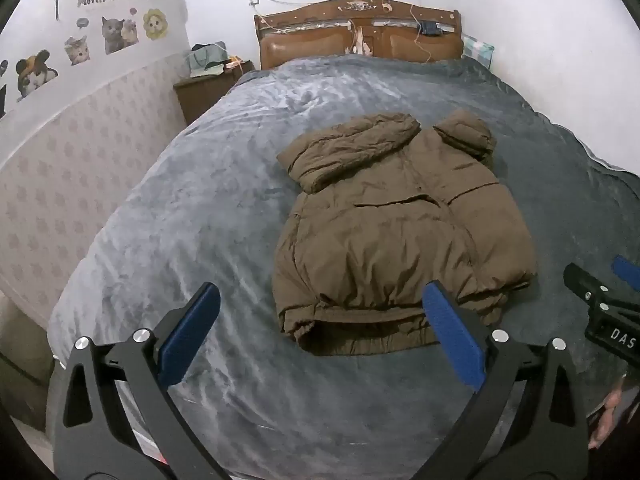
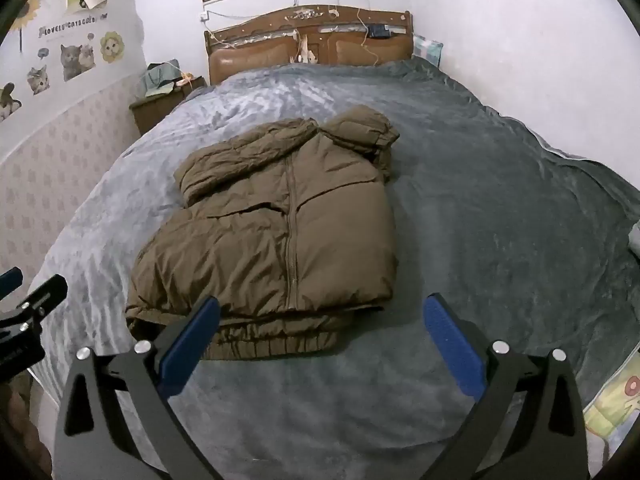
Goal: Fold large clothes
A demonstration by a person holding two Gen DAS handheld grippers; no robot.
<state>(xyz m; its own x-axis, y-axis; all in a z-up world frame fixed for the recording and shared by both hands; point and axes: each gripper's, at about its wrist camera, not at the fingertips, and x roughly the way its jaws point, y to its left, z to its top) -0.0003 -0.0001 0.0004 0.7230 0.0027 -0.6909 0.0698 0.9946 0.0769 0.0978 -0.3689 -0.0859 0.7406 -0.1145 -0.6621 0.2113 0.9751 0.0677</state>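
Note:
A brown puffer jacket (image 1: 400,232) lies front up on the grey bedspread (image 1: 180,208), its sleeves folded in and its hem toward me. It also shows in the right wrist view (image 2: 276,232), zipper up the middle. My left gripper (image 1: 320,320) is open and empty, hovering just short of the hem's left part. My right gripper (image 2: 320,328) is open and empty, near the hem's right corner. The right gripper's body shows in the left wrist view (image 1: 604,308), and the left gripper's body shows in the right wrist view (image 2: 28,312).
A wooden headboard (image 1: 360,32) stands at the far end of the bed. A nightstand (image 1: 204,88) with bags stands at the far left by the stickered wall (image 1: 80,120). A patterned cloth (image 2: 616,396) lies at the bed's right edge.

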